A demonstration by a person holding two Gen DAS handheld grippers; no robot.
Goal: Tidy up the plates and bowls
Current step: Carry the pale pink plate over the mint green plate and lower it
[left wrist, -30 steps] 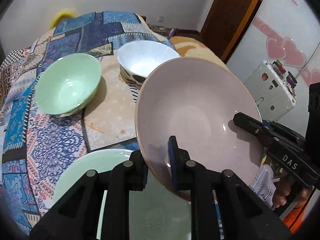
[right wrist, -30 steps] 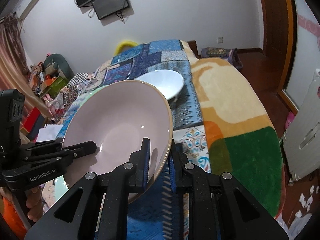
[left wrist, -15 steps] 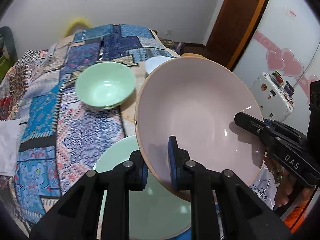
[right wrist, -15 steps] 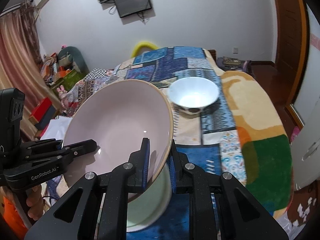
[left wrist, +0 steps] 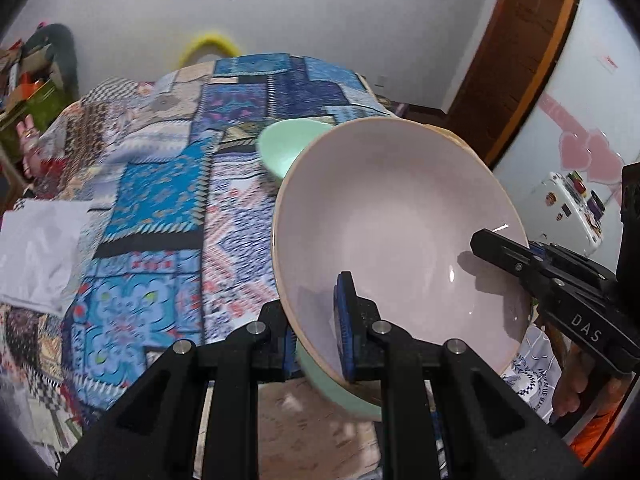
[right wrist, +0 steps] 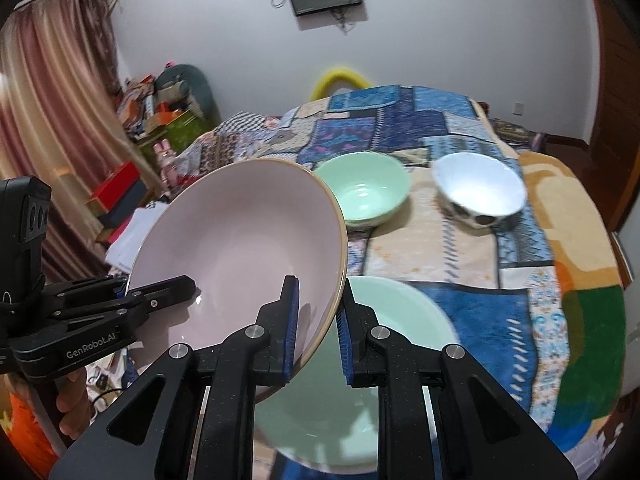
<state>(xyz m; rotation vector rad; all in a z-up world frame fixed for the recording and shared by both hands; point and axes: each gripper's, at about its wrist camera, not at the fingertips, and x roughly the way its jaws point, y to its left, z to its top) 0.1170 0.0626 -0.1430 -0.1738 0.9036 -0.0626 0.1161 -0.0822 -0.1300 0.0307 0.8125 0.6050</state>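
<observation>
Both grippers hold one large pink plate (left wrist: 400, 224) in the air, tilted, above a pale green plate (right wrist: 400, 360) lying on the patterned cloth. My left gripper (left wrist: 316, 328) is shut on the pink plate's near rim. My right gripper (right wrist: 318, 332) is shut on the opposite rim of the pink plate (right wrist: 240, 248). A green bowl (right wrist: 366, 188) and a white bowl (right wrist: 478, 188) stand farther back on the cloth. The green bowl (left wrist: 288, 144) is partly hidden behind the pink plate in the left wrist view.
The table is covered with a blue patchwork cloth (right wrist: 400, 128). White paper (left wrist: 36, 248) lies at the table's left edge. A cluttered shelf and curtain (right wrist: 52, 112) stand left; a door (left wrist: 520, 40) and white appliance (left wrist: 568, 208) stand right.
Both grippers have lifted the pink plate and drawn it back toward the near edge. The bowls now look farther away, and the green plate shows less under the pink one.
</observation>
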